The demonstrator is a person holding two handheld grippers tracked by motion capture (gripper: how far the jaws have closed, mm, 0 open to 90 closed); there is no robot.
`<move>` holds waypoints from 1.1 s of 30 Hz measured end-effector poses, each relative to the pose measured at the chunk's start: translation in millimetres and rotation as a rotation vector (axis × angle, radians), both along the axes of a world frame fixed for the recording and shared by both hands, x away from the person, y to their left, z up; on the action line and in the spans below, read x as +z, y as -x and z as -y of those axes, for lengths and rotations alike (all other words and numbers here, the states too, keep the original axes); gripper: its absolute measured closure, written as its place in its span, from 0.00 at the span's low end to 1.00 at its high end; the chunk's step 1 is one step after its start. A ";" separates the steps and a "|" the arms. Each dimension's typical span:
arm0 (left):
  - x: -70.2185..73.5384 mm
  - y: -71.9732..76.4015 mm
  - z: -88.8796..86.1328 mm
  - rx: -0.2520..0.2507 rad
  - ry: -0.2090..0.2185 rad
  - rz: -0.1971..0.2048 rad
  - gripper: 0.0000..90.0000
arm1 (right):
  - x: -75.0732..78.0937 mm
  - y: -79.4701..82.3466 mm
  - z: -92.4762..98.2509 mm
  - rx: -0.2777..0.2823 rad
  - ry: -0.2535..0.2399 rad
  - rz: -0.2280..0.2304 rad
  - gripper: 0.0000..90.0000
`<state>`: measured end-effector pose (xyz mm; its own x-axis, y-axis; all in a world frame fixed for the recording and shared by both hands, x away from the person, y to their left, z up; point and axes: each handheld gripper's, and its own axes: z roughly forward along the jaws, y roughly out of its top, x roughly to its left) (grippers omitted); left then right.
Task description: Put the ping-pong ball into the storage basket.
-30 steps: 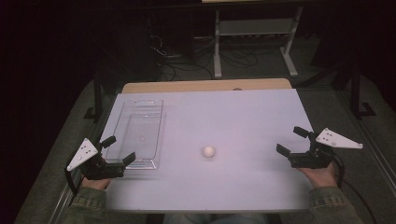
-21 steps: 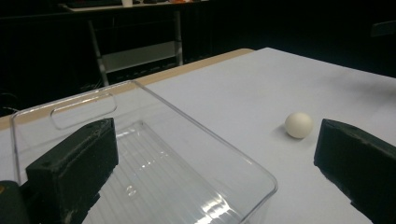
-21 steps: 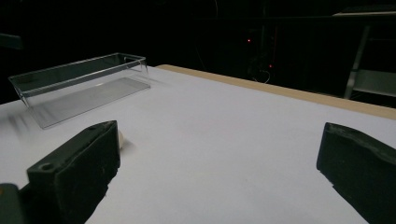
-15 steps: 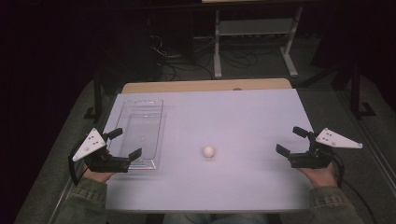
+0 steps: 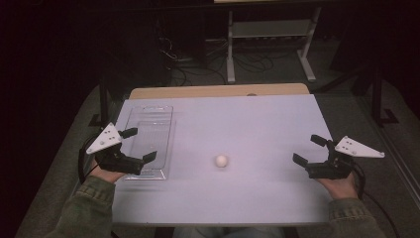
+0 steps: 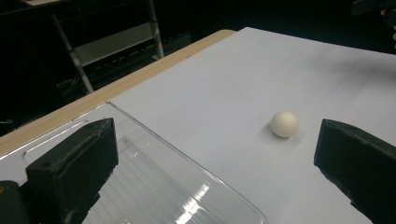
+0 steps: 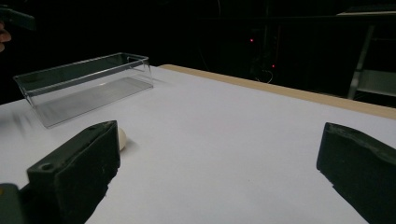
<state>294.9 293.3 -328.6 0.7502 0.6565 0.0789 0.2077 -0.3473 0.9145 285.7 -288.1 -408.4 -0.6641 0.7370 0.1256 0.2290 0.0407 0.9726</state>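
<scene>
**A:** Dark room, racks and cables at the back, and a pale table (image 5: pixel 257 124) lit up in the middle. Did anything actually change in that last second?

**B:** Only on the left. The left hand-held gripper (image 5: pixel 137 145) had been sitting low at the near left corner, and it lifted and slid forward, so it ended up over the near end of the clear tray (image 5: pixel 148 121). Its jaws were wide apart with nothing between them. In the left gripper view they framed the white ball (image 6: pixel 285 124) pretty neatly, with the tray's rim just below.

**A:** And the right one?

**B:** The right hand-held gripper (image 5: pixel 311 150) hadn't budged. It was parked near the right edge of the table, jaws spread, empty too.

**A:** Where was the ball?

**B:** It was lying on the bare table, a bit toward the near side of centre, between the two grippers, right of the tray and clear of it. It sat in the same spot as a second earlier, untouched.

**A:** So the left was going for it?

**B:** That's my guess. The left one looked like it was lining up on the ball, so the pick hadn't started yet, and the tray was empty.
</scene>
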 end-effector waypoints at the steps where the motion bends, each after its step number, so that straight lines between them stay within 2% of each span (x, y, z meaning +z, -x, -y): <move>1: 0.0 0.0 0.0 0.000 0.000 0.000 0.00 | 0.0 0.0 -0.1 0.001 0.000 0.000 0.00; 2: 2.1 -2.7 3.1 -0.010 -0.019 -0.004 0.00 | 0.0 0.1 -0.2 0.001 0.001 -0.001 0.00; 13: 8.9 -14.8 16.8 -0.049 -0.056 -0.024 0.00 | 0.1 0.1 0.0 0.002 0.000 0.000 0.00; 19: 13.4 -21.5 27.3 -0.072 -0.073 -0.032 0.00 | 0.0 0.4 0.0 0.002 0.000 -0.003 0.00; 22: 14.2 -25.7 32.8 -0.081 -0.068 -0.050 0.00 | -0.1 0.3 0.0 0.003 0.000 -0.003 0.00; 26: 17.3 -29.3 40.3 -0.093 -0.073 -0.045 0.00 | 0.1 0.9 -0.4 0.004 0.000 -0.004 0.00; 33: 20.3 -36.3 48.6 -0.103 -0.114 -0.049 0.00 | 0.2 1.2 -0.1 0.004 -0.001 -0.002 0.00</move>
